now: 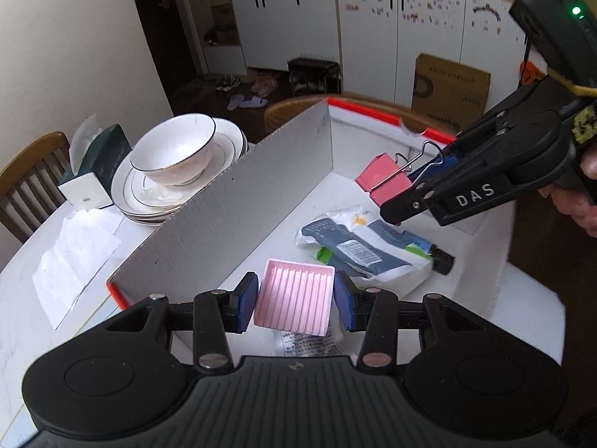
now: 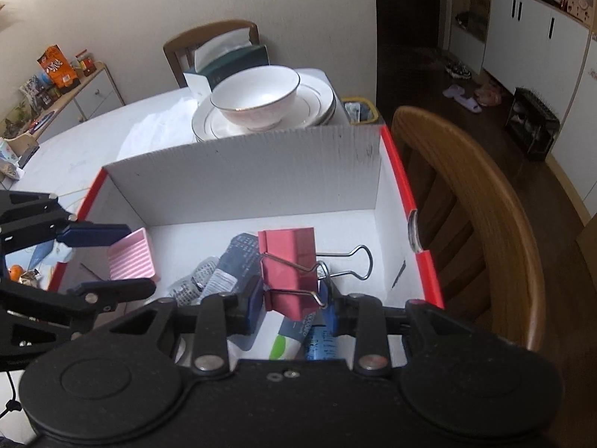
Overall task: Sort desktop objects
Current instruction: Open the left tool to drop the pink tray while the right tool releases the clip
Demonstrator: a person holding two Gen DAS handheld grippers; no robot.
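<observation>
left gripper (image 1: 295, 300) pinches a pink ridged tray (image 1: 294, 300) between its blue pads, both touching its sides, held low over the near end of the white box (image 1: 261, 171). further right, a dark tube (image 1: 373, 250) and wrappers lie on the box floor. right gripper (image 2: 291, 300) is clamped on a pink binder clip (image 2: 289, 268) by its wire handles, above the box. both items look ready to drop: next each should open its jaws and release inside.
</observation>
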